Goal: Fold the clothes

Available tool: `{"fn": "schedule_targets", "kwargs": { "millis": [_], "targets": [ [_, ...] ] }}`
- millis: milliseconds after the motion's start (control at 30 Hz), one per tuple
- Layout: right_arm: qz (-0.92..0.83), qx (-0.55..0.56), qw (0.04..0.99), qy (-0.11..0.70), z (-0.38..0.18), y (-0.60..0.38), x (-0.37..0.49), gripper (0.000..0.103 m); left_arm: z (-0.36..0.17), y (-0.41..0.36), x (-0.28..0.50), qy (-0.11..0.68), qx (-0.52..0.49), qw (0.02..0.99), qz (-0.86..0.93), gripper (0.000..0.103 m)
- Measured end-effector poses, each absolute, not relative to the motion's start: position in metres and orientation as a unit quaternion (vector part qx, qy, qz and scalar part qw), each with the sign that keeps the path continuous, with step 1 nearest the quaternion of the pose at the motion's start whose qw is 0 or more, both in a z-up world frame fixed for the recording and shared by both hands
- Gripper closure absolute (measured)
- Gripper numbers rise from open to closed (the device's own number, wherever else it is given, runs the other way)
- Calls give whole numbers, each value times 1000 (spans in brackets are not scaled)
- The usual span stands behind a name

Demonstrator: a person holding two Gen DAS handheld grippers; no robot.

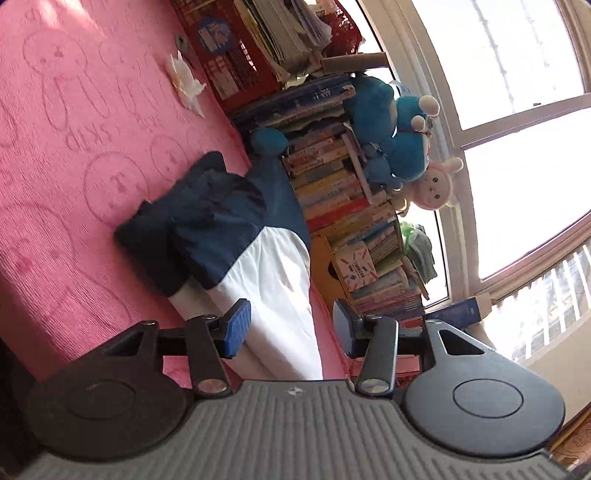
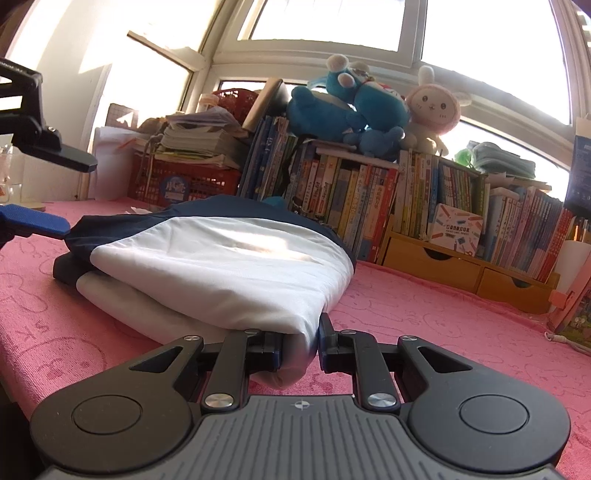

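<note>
Navy and white, the garment [image 2: 218,254] lies on the pink cloth [image 2: 424,317] that covers the desk, in front of a row of books [image 2: 406,195]. It is already doubled into a thick bundle: the right wrist view shows several white layers stacked at the near edge, with a navy part folded across the far end.

The right tool [image 2: 300,345] is clamped on the near corner of that bundle, white fabric pinched between its jaws. The left tool [image 1: 291,325] hangs over the white end with its jaws apart and nothing between them.

I judge the folding well along, since the piece is compact and layered. Whether the pinched corner is about to be carried over for another fold, or is only being set down and squared, the pictures do not settle.

The underside of the bundle and its far edge are hidden, so the number of folds cannot be counted. What kind of garment it is stays unclear. The window [image 2: 332,22] glare washes out part of the white fabric.
</note>
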State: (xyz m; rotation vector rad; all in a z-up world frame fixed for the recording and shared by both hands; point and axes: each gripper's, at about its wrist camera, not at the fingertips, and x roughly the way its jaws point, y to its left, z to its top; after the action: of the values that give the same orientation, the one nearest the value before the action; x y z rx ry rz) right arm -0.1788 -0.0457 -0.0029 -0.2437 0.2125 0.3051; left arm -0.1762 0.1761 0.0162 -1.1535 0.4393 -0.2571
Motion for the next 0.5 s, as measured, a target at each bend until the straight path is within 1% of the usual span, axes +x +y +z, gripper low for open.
{"fn": "schedule_targets", "kwargs": {
  "millis": [300, 333, 367, 433, 500],
  "targets": [
    [151, -107, 977, 108, -4, -48, -178, 83, -12, 144, -139, 254, -558, 782, -113, 55],
    [151, -105, 977, 109, -3, -48, -178, 83, -15, 141, -136, 259, -560, 779, -111, 56],
    [151, -104, 977, 109, -3, -49, -178, 83, -17, 141, -136, 250, -563, 780, -107, 57],
    [151, -102, 977, 110, -4, -49, -178, 83, -17, 144, -134, 233, -564, 787, -90, 57],
    [150, -102, 977, 110, -4, -49, -178, 83, -14, 149, -131, 215, -557, 799, -65, 53]
  ]
}}
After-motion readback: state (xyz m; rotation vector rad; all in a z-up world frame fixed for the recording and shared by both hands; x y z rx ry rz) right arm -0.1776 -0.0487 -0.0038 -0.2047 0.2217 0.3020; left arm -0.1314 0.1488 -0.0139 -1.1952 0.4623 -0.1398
